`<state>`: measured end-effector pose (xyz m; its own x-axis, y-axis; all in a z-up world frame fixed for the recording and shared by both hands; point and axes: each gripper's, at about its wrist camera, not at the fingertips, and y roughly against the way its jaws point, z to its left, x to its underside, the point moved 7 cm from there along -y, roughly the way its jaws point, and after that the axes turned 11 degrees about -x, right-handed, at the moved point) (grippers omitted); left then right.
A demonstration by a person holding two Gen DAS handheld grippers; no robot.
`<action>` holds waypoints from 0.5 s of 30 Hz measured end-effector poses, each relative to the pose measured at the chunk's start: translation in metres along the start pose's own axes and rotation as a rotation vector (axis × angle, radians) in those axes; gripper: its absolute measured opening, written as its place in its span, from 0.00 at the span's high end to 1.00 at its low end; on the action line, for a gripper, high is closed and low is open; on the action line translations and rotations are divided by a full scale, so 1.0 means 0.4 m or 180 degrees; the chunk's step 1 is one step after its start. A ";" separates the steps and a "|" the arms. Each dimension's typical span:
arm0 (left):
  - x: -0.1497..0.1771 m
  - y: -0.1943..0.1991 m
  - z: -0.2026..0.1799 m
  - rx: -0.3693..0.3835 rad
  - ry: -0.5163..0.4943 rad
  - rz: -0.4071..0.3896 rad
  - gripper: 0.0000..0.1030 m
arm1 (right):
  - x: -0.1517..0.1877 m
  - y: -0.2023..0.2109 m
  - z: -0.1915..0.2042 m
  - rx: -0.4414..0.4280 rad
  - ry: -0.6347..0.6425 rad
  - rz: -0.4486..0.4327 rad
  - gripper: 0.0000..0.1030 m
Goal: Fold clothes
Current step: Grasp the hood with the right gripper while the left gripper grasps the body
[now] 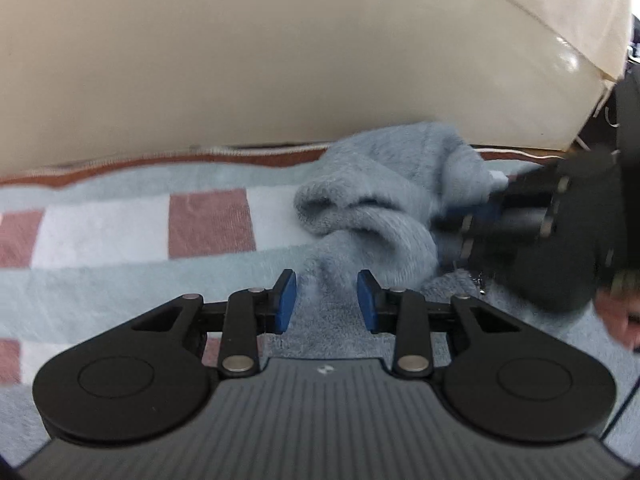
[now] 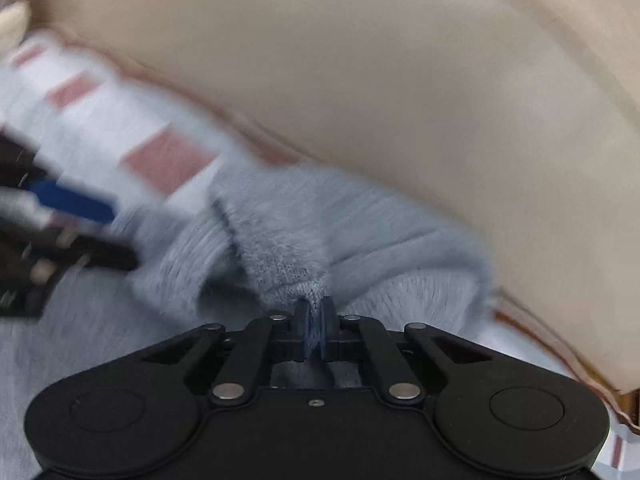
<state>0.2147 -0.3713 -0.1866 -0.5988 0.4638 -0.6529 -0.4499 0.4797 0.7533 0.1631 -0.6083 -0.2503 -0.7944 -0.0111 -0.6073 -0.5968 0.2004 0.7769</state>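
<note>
Garment (image 1: 384,208): fuzzy grey-blue knit, lying bunched on the checked blanket, close against the backrest; ribbed cuff facing left in the left wrist view.
Blanket (image 1: 120,240): pale blue with white and dusty-red squares, brown-edged, covering the seat under the garment.
Backrest (image 1: 280,60): cream upholstery, filling the upper part of both views.
Left gripper (image 1: 327,300): hovering over the near part of the garment, blue pads standing partly apart, pressing on nothing; fabric showing in the gap below.
Right gripper (image 2: 315,312): jaws closed tight, pinching a raised peak of the garment between the blue pads; blurred.
Hand (image 1: 618,316): showing at the right edge of the left wrist view, gripping the right tool.
</note>
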 end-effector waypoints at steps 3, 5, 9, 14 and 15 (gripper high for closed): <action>-0.013 0.011 0.009 -0.0019 0.0054 -0.0099 0.68 | -0.044 0.091 -0.063 0.0257 -0.0180 -0.0393 0.96; -0.031 0.021 0.009 -0.0079 0.0076 -0.0228 0.67 | -0.077 0.188 -0.130 0.0307 -0.0555 -0.0756 0.96; -0.070 0.058 -0.021 0.0025 0.0125 -0.0551 0.58 | -0.131 0.361 -0.221 0.0041 -0.1020 -0.1414 0.96; -0.116 0.118 -0.109 0.0234 0.0010 -0.0968 0.31 | -0.172 0.496 -0.243 -0.0236 -0.1105 -0.1861 0.99; -0.122 0.126 -0.129 0.0261 -0.0050 -0.1027 0.30 | -0.177 0.512 -0.240 -0.0285 -0.1116 -0.1914 0.99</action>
<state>0.1873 -0.4082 -0.1127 -0.4235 0.2896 -0.8584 -0.5595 0.6616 0.4993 0.0862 -0.6607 -0.0324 -0.2493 0.2251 -0.9419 -0.9402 0.1769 0.2911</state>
